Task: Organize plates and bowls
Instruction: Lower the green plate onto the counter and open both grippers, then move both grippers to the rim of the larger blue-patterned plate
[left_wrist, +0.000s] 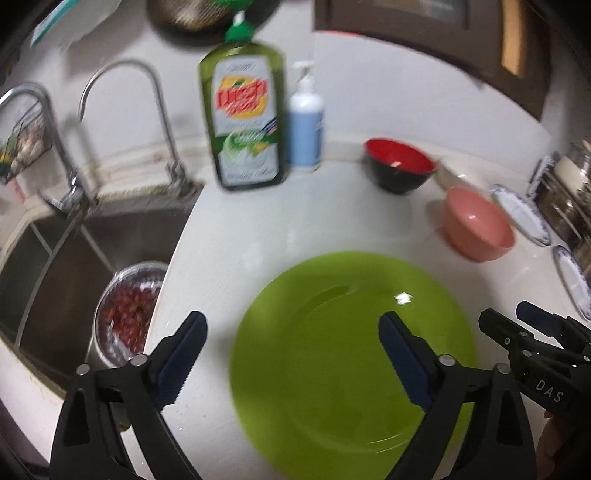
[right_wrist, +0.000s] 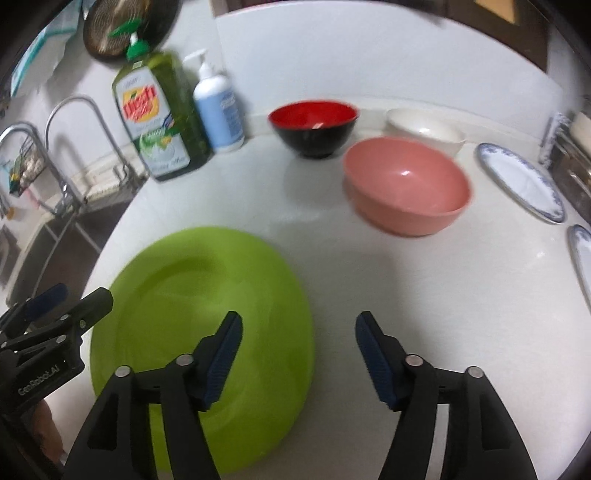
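hovering over the green plate (left_wrist: 351, 362) on the counter (right_wrist: 424, 288) — left gripper (left_wrist: 291, 354) and right gripper (right_wrist: 299, 354) both released, nothing held.

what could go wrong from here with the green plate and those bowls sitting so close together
1. The green plate lies near the counter edge beside the sink; a nudge from the open left tool could slide it toward the basin.
2. The pink bowl, red and black bowl and white bowl crowd together, so reaching for one with the open right tool may knock another.
3. Both tools hover close together and could collide.
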